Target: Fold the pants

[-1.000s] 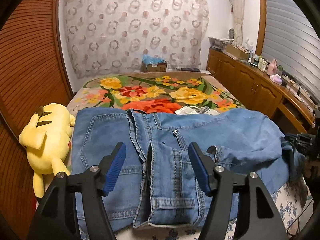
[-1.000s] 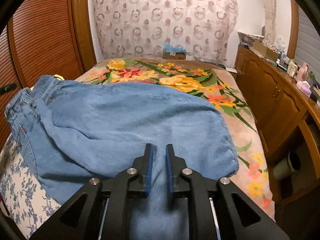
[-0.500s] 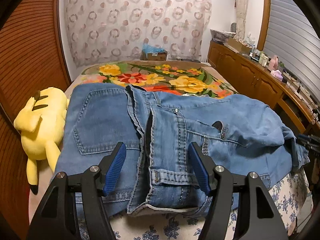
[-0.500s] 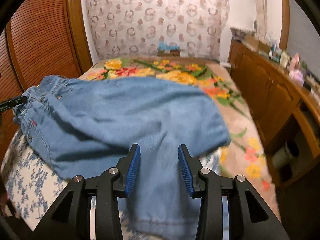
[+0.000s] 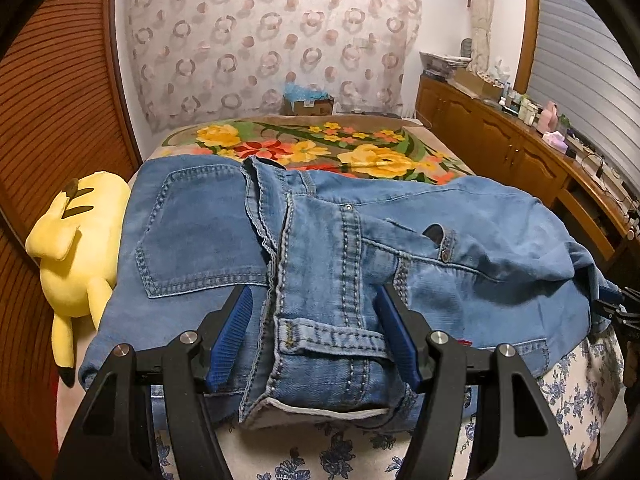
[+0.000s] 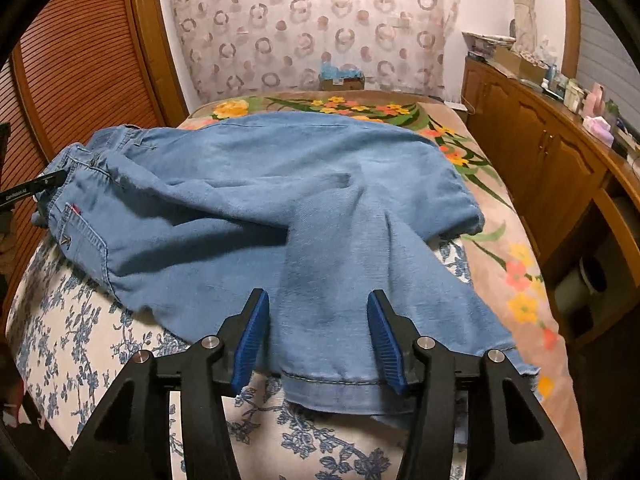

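Note:
Blue denim pants [image 5: 440,232] lie across the near end of the bed, waist to the left and legs to the right. My left gripper [image 5: 314,332] stands open over the folded waistband [image 5: 332,344], which lies between its blue pads without being pinched. In the right wrist view the pants [image 6: 280,184] spread out flat, and one leg hem [image 6: 332,388] hangs toward the bed's front edge. My right gripper [image 6: 318,332] is opening, its pads apart on either side of that leg end and not pressing on it.
A yellow plush toy [image 5: 76,248] lies on the bed left of the pants, against a slatted wooden door [image 5: 60,100]. A floral blanket [image 5: 360,152] covers the far half; a blue-flowered sheet [image 6: 80,320] covers the front. Wooden cabinets [image 6: 540,160] line the right side.
The right gripper's jaws went from nearly shut on the leg cloth to wide apart, and the leg end dropped onto the bed. The left gripper sank closer to the waistband.

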